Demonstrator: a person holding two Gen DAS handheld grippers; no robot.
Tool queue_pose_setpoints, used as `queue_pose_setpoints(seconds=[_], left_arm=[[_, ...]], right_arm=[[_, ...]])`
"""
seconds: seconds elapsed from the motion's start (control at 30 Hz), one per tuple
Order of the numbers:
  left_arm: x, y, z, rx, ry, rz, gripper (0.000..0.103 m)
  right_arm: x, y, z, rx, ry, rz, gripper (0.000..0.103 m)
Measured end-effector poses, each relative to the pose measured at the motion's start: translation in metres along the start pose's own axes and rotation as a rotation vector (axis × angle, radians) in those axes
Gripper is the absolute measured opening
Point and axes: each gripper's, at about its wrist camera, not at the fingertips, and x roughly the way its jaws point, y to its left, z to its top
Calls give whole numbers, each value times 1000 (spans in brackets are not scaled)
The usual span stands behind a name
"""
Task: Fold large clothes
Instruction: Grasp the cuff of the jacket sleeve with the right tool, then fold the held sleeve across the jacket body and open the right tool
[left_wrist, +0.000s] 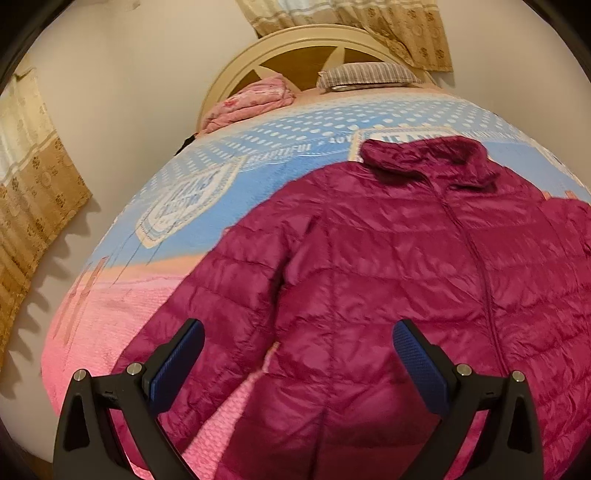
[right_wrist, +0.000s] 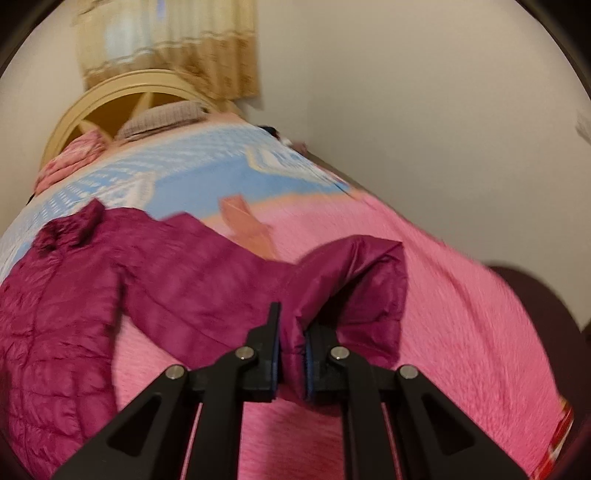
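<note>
**Operator:** Between my right gripper's (right_wrist: 291, 350) pads I've got the cuff end of the jacket's sleeve (right_wrist: 347, 280), pinched tight with the jaws closed on the fabric. My left gripper (left_wrist: 297, 350) hangs above the other sleeve (left_wrist: 207, 317) and the lower hem, jaws wide apart and holding nothing.

**Spotter:** Where does the jacket lie overall?

**Operator:** Front up on the bed, zip running up the middle. The magenta puffer jacket (left_wrist: 388, 266) is spread over the pink part of the bedspread (right_wrist: 461, 332), collar (left_wrist: 424, 158) reaching onto the blue patterned part, away from me. Past that I see a striped pillow (left_wrist: 365, 75), a bundled pink quilt (left_wrist: 251, 99) and the headboard (left_wrist: 236, 70).

**Spotter:** So the sleeve fold is the step in hand?

**Operator:** I judge so. To do it well I'd carry the cuff low across the chest, towards the zip, so the slippery shell doesn't drag the body along. The padding is springy, so I expect it to puff back up; I'd lay the sleeve flat and press before letting go.

**Spotter:** And the left?

**Operator:** I'd close it on the near sleeve's cuff, not mid-arm, then mirror the fold. Gripping too much padding risks bunching the shoulder.
</note>
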Motion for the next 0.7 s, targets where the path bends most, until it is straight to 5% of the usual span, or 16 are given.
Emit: queue_pose_setpoints(seconds=[0.3,0.7], left_arm=[[10,32,3,-62,-6,33,102],[42,81,1,-133,15,121,102]], right_arm=[[-12,124,25,-212,-95,115,12],[-2,271,0,-409,-114,256,12]])
